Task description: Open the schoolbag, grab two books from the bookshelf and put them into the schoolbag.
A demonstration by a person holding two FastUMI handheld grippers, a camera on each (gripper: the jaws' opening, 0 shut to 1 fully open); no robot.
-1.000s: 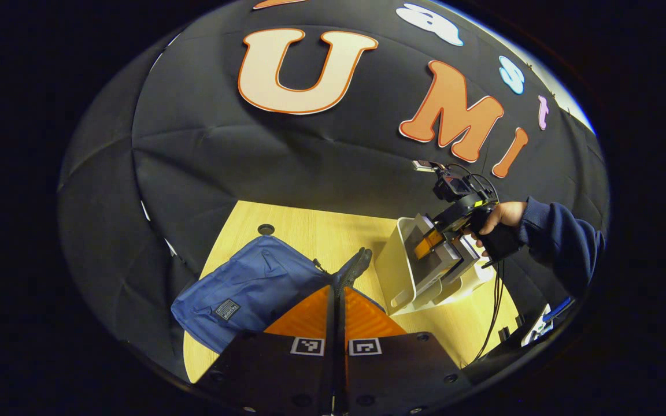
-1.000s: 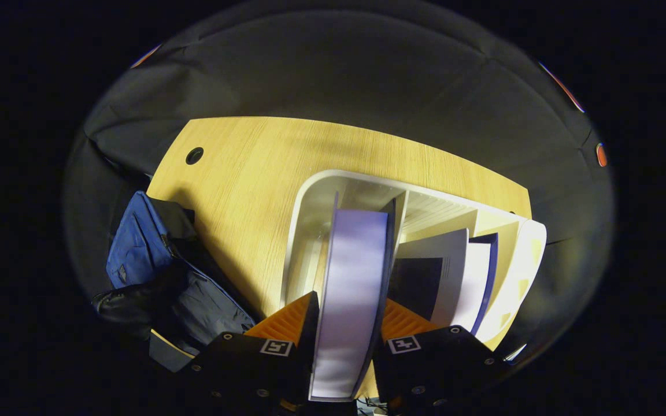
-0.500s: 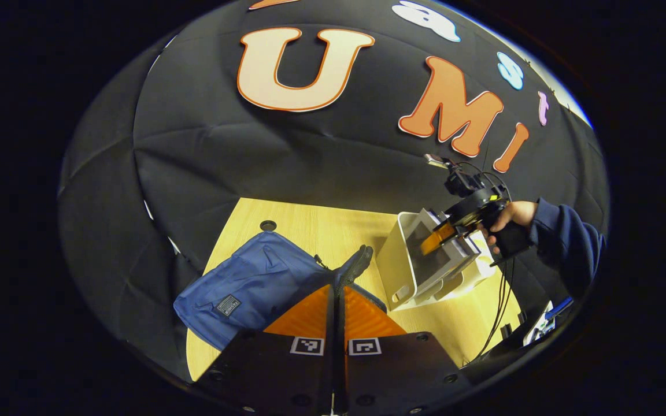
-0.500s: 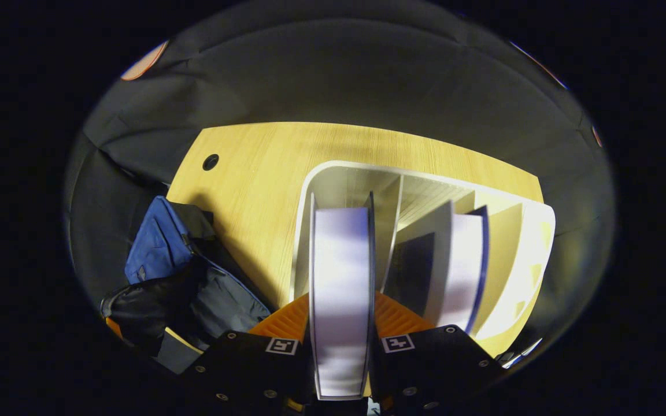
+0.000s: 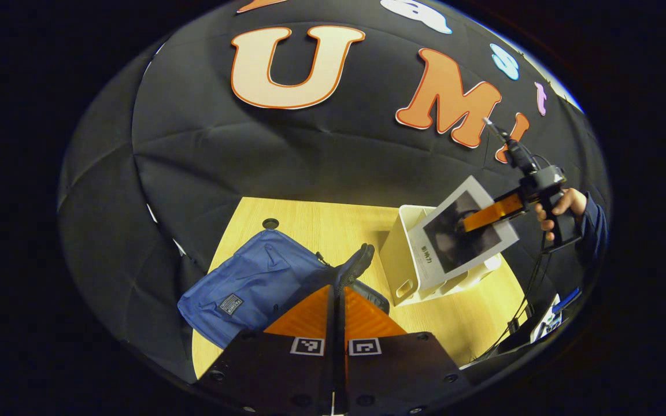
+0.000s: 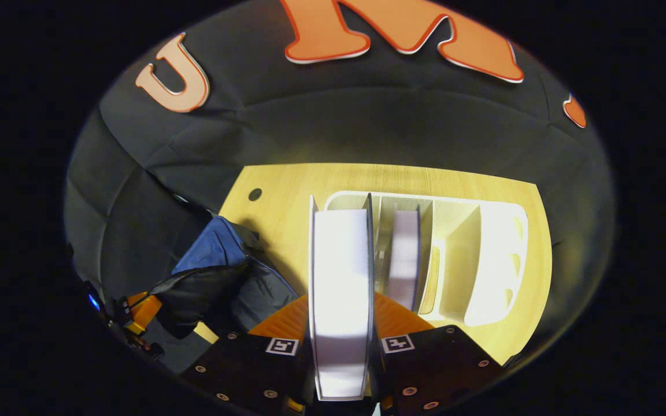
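First thin pale-covered book [image 5: 463, 231] lifted clear above the white slotted plastic bookshelf [image 5: 402, 260], pinched in the right gripper [image 6: 341, 323]; left gripper [image 5: 339, 297] pressed onto the open blue fabric schoolbag's [image 5: 252, 283] dark flap; second book [image 6: 403, 254] still shelved.

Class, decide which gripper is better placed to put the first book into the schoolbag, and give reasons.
Right. The right gripper is shut on the white-covered book, lifted above the white bookshelf; the left gripper holds the blue fabric schoolbag's flap.

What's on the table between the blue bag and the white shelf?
Just bare table between bag and shelf in the left gripper view; nearer the camera, the bag's dark flap reaches toward it.
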